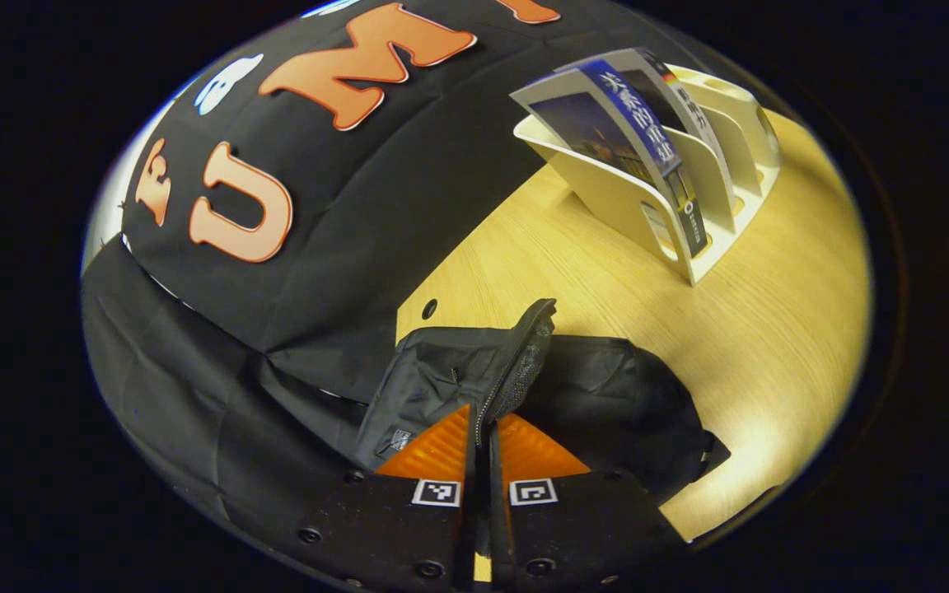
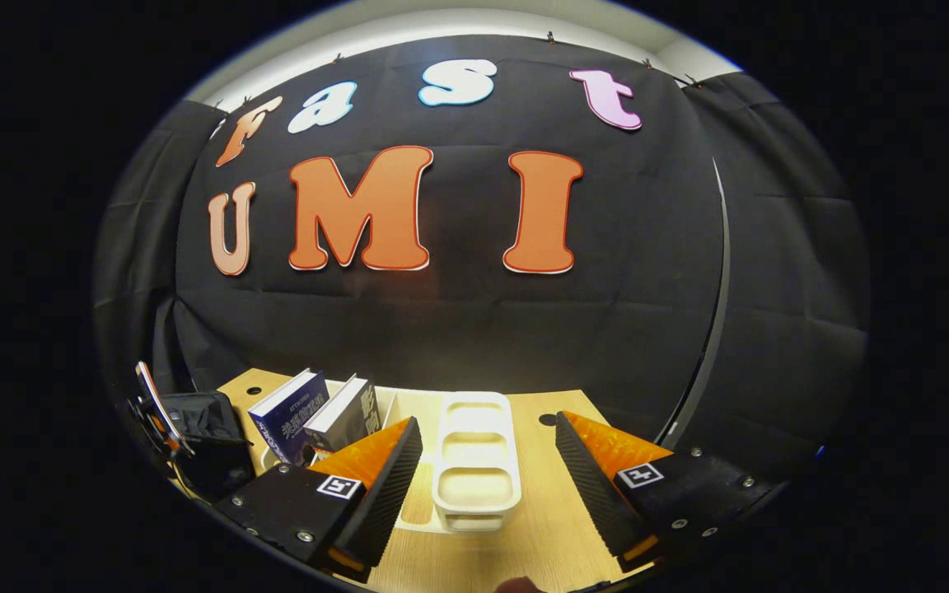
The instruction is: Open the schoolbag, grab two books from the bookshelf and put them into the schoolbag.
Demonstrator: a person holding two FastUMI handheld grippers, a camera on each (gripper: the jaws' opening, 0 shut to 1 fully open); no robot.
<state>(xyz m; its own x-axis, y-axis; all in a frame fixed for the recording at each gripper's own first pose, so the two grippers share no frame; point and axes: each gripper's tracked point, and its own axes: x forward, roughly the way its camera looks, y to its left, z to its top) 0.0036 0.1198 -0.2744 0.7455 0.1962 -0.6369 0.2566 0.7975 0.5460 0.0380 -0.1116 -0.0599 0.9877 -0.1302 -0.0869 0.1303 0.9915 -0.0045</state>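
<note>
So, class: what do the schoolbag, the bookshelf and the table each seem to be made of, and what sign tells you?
Schoolbag: likely black woven fabric, matte; it creases and sags, with a zip edge.
Bookshelf: probably cream moulded plastic, smooth, with rounded dividers.
Table: pale wood or wood-look laminate; fine grain lines, slight sheen.

The left gripper (image 1: 483, 428) has its fingers closed on the zippered edge of the black schoolbag (image 1: 606, 403), which lies on the wooden table (image 1: 771, 329). The pinched flap (image 1: 524, 354) stands up between the fingertips, pulled away from the bag's body; whether the bag is fully unzipped is hard to tell. Farther back, a white bookshelf (image 1: 606, 193) holds two books (image 1: 631, 115) leaning in its slots.
</note>
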